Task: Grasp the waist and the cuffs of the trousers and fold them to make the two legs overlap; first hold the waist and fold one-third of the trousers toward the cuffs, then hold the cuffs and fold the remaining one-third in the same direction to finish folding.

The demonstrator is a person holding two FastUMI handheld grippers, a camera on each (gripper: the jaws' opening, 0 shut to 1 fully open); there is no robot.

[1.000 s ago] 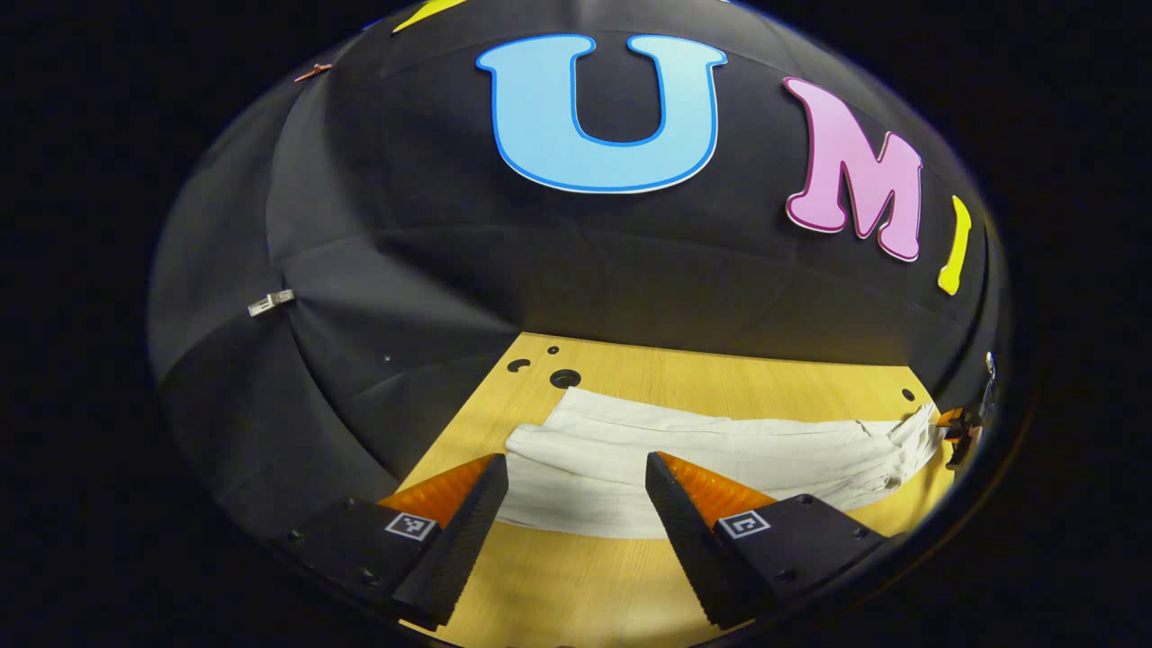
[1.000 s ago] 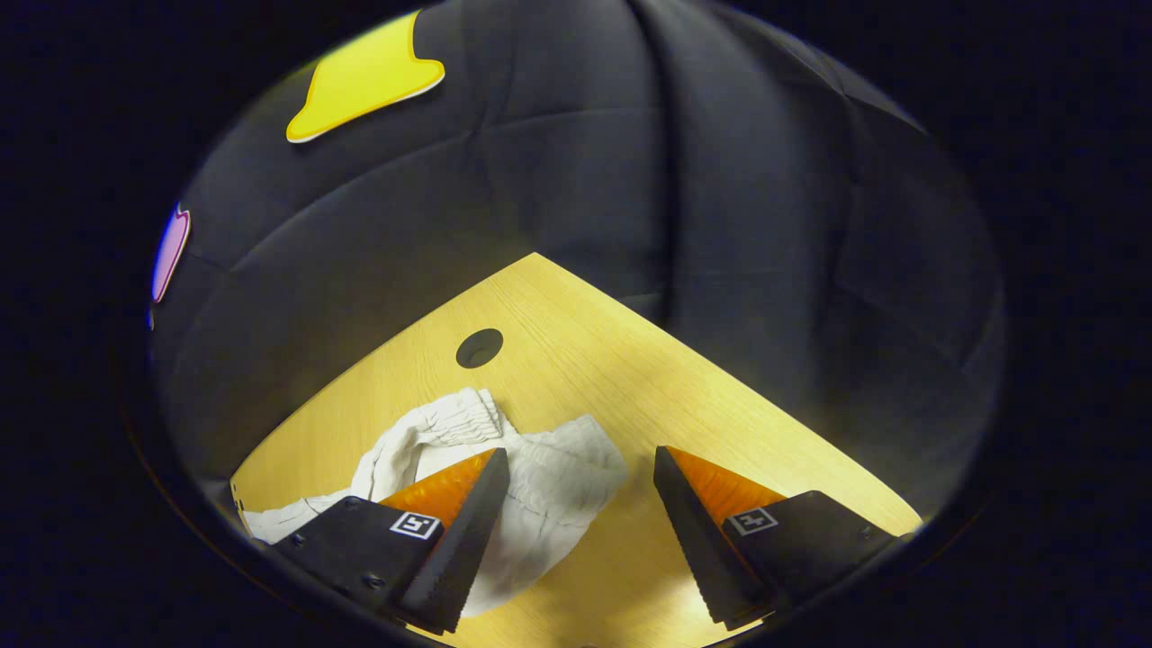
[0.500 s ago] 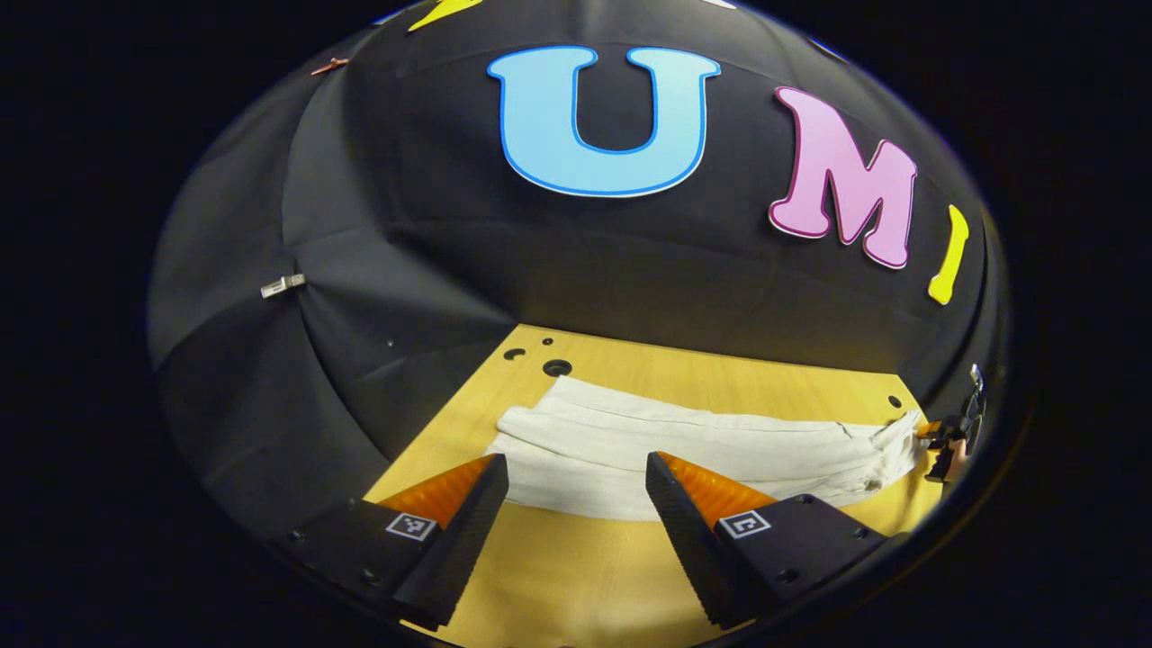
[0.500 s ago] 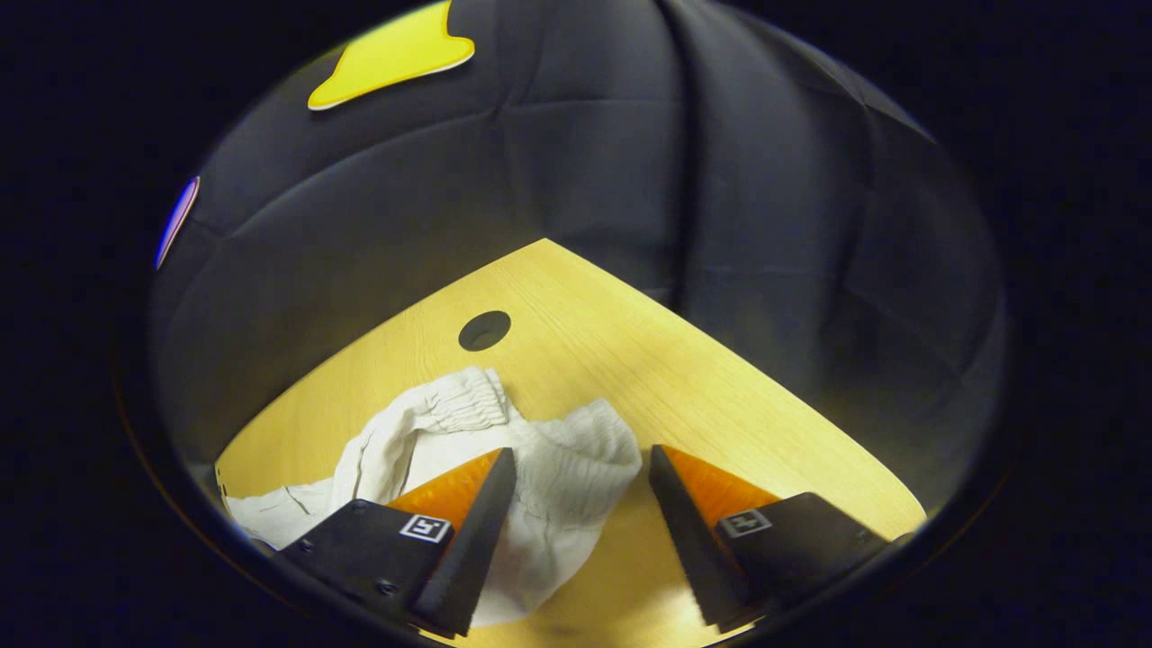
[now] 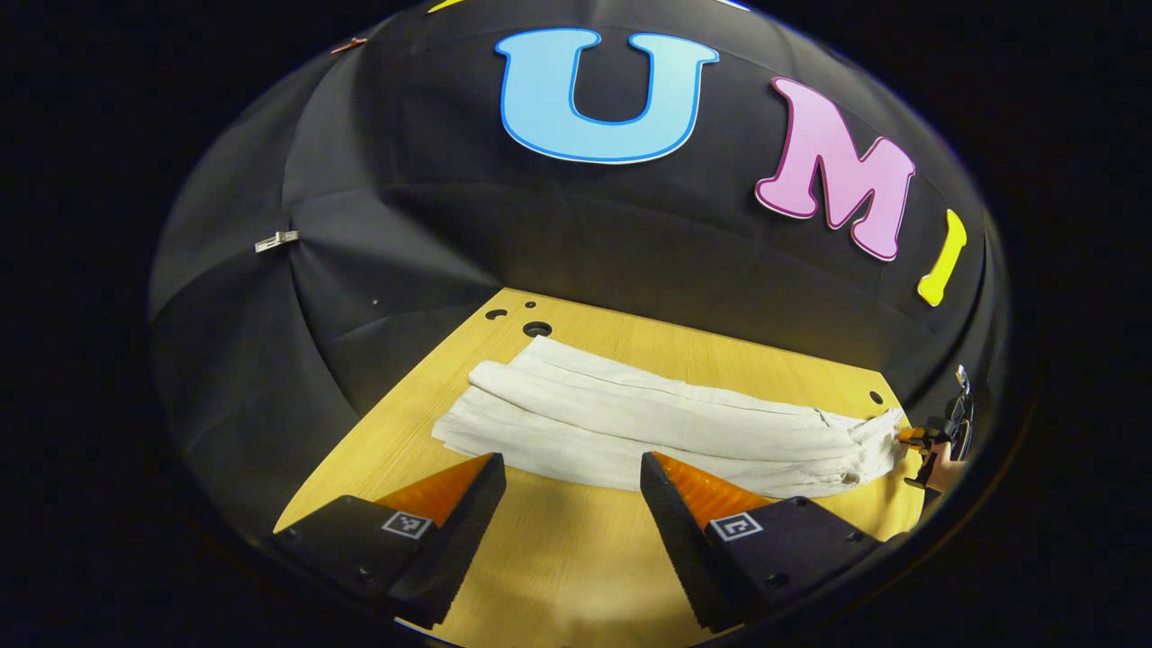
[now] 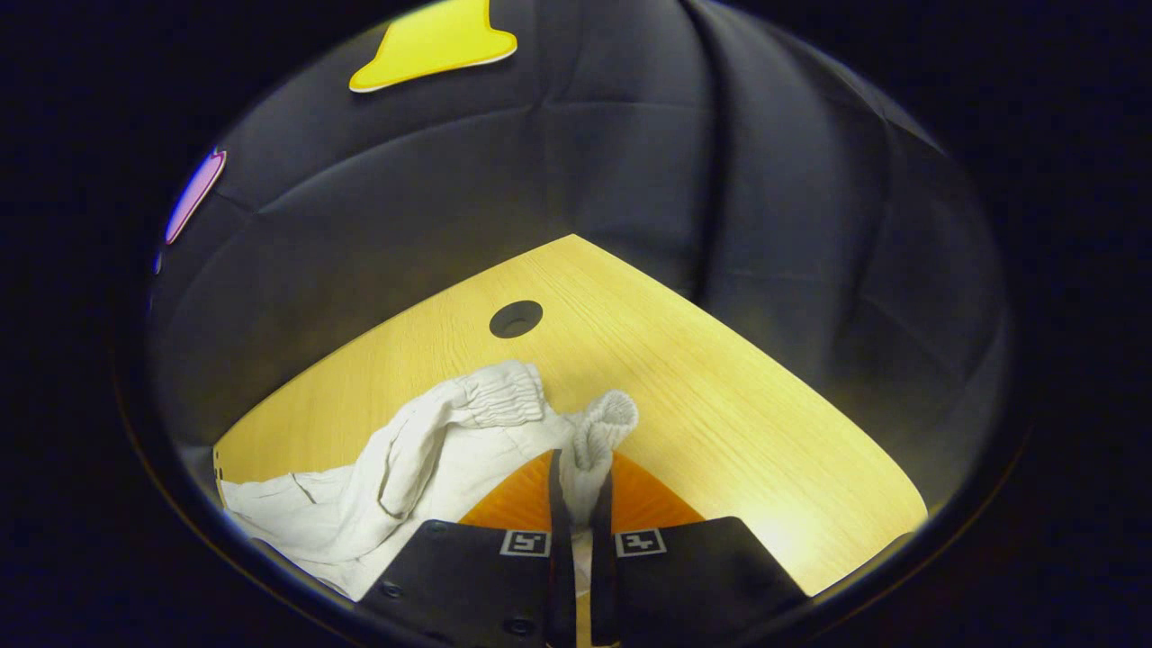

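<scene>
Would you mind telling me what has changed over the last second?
The right tool closed on the trousers' waist, which was between its open fingers before. The left tool backed off toward the near edge, open. The trousers stay flat on the table.

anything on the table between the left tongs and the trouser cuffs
Nothing visible. In the left gripper view the left tongs hang open just short of the trousers, with bare table between them. The right tongs are shut on the waist.
</scene>
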